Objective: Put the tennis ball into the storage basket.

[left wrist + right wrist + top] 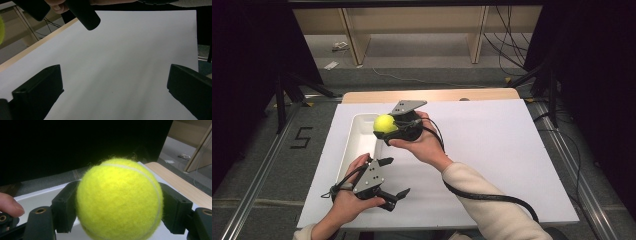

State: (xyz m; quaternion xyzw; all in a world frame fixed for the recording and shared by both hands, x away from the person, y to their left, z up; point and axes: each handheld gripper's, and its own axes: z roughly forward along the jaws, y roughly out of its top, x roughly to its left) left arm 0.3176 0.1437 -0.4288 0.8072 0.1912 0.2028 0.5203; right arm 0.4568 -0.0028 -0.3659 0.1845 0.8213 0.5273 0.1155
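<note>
A yellow tennis ball (385, 123) (120, 200) is clamped between the jaws of my right gripper (388, 126) (119, 210), held in the air above the right side of a white tray (358, 142). A jaw presses each side of the ball. My left gripper (394, 177) (113, 90) hovers low over the white sheet (492, 150) near the table's front edge, just below the tray, with its jaws wide apart and nothing between them. A sliver of the ball (1, 30) shows at the left edge of the left gripper view.
The white sheet (120, 62) covers most of the wooden table (432, 95). A black cable (492, 197) trails from the right gripper across the sheet. Black stands and cables flank the table, and wooden shelving (412, 30) stands beyond it.
</note>
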